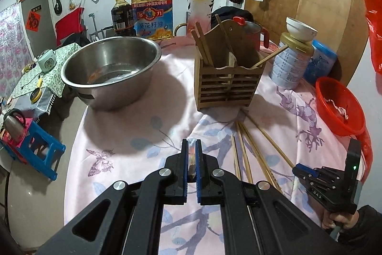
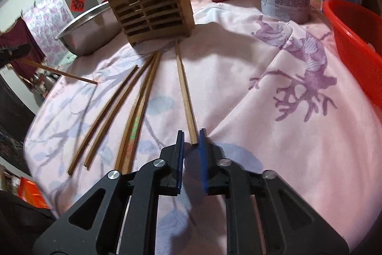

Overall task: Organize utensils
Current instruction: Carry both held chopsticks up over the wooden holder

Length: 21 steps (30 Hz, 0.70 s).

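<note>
The lone chopstick lies flat on the pink cloth of the desk, set apart to the right of four others fanned out beside it; its long axis runs from the foot of the wooden holder straight back toward the right tongs, and its near end sits just at the gap between their blue pads. So the stick lies directly ahead of the right tongs and in line with them, which makes the right hand by far the nearer one for it. Those right tongs stand nearly closed, only a narrow slot between the pads, and I cannot tell whether the pads already press on the stick's tip or merely frame it. The left tongs hang further to the left over bare cloth, their pads pinched on the end of another chopstick, which the right view shows slanting in the air above the desk. The holder, with several sticks already in it, stands upright beyond, beside the steel basin
</note>
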{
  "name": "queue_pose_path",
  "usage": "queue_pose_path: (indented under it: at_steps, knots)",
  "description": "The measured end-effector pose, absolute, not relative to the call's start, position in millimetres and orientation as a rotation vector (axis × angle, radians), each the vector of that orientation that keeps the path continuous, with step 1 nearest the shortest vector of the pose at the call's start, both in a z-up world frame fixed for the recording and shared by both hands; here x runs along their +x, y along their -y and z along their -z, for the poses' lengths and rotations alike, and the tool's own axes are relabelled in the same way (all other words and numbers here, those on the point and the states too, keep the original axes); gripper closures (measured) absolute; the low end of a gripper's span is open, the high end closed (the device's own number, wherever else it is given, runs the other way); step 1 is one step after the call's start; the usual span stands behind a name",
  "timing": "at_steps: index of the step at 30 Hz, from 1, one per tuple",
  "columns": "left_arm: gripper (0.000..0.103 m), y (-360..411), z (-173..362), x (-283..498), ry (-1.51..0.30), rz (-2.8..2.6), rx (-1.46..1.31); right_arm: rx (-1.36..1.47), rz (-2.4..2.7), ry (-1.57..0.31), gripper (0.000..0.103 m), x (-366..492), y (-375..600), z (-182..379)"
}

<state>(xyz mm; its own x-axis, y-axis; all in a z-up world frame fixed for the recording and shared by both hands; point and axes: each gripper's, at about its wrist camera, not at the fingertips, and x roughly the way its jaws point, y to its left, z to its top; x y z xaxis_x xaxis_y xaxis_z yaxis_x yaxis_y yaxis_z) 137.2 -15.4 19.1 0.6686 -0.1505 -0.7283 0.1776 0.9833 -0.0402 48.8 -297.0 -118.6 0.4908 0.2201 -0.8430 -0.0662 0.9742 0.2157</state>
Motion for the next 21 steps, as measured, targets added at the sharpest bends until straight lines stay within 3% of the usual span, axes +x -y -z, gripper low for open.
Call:
queue_pose_path:
  at_steps: [4,13,21]
  knots:
    - [0.097,13.7,-27.0,139.1,-0.84,0.189,0.015,0.109,-0.194,-1.032,0.097,46.1,295.1,91.1]
    - [0.098,5.1,-69.6,153.0,-0.751,0.206,-0.056,0.046,-0.199,-0.781,0.097,70.0,301.4,-34.9]
    - [0.097,14.9,-98.9,172.0,-0.701,0.241,-0.042,0.026,-0.246,-0.726,0.097,91.0,292.7,-75.0]
